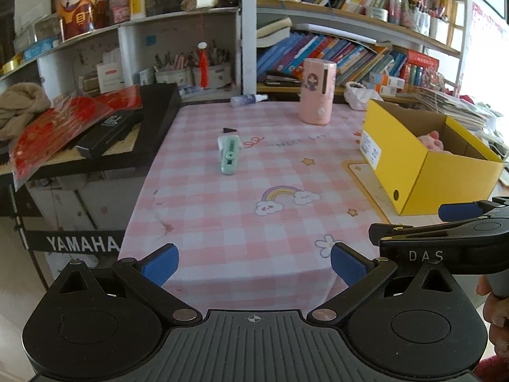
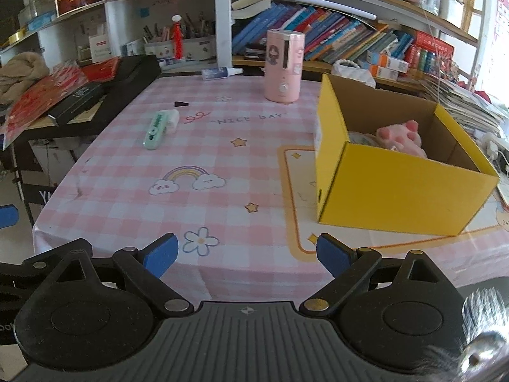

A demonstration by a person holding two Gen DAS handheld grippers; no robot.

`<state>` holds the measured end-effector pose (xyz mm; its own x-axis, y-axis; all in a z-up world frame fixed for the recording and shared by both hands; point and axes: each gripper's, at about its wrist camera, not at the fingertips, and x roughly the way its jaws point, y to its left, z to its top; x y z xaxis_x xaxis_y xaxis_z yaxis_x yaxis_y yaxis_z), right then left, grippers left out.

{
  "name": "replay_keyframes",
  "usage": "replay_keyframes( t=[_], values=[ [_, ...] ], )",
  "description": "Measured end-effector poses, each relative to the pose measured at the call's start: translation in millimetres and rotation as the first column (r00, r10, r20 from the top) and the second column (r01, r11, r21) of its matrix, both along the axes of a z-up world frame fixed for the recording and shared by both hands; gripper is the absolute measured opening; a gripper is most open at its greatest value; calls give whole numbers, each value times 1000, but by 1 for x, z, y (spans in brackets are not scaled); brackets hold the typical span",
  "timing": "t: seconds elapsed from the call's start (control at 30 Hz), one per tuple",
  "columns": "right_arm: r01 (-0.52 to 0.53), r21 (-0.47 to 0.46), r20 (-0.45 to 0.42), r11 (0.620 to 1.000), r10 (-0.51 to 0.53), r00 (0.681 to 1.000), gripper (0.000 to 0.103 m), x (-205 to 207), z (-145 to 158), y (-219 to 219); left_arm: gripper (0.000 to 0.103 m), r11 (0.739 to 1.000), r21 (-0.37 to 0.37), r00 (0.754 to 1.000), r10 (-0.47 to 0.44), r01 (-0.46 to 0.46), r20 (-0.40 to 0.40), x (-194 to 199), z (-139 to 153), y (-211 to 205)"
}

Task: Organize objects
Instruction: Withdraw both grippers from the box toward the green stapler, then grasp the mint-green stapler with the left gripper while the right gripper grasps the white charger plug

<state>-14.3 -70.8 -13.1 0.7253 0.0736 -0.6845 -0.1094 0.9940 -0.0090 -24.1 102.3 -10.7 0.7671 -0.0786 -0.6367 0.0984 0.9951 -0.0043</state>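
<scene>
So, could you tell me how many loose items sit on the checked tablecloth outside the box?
4: green stapler and black triangle left, spray bottle and pink humidifier at the back.

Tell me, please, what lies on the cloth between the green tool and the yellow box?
Nothing: between the green tool and the yellow box, the right wrist view shows only bare printed tablecloth.

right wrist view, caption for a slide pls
Open right tool over pink checked tablecloth, yellow box holding pink plush.

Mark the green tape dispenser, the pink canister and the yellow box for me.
green tape dispenser (image 2: 156, 130), right wrist view, mid body.
pink canister (image 2: 284, 65), right wrist view, front face.
yellow box (image 2: 404, 191), right wrist view, near outer wall.
</scene>
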Motion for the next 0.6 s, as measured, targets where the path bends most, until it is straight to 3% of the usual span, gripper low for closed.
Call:
replay_keyframes(
  t=[0.2, 0.4, 0.6],
  values=[
    [-38, -2, -10, 999, 38, 999, 94, 13, -3, 11, 103, 999, -36, 1000, 27, -27, -11, 7, -3, 13],
    [-62, -4, -18, 998, 62, 998, 94, 37, -6, 22, 103, 999, 5, 998, 53, -53, -21, 29, -6, 16],
    [-85, -6, -18, 996, 85, 996, 94, 70, -5, 27, 103, 997, -15, 997, 73, -73, -25, 57, -8, 21]
  ],
)
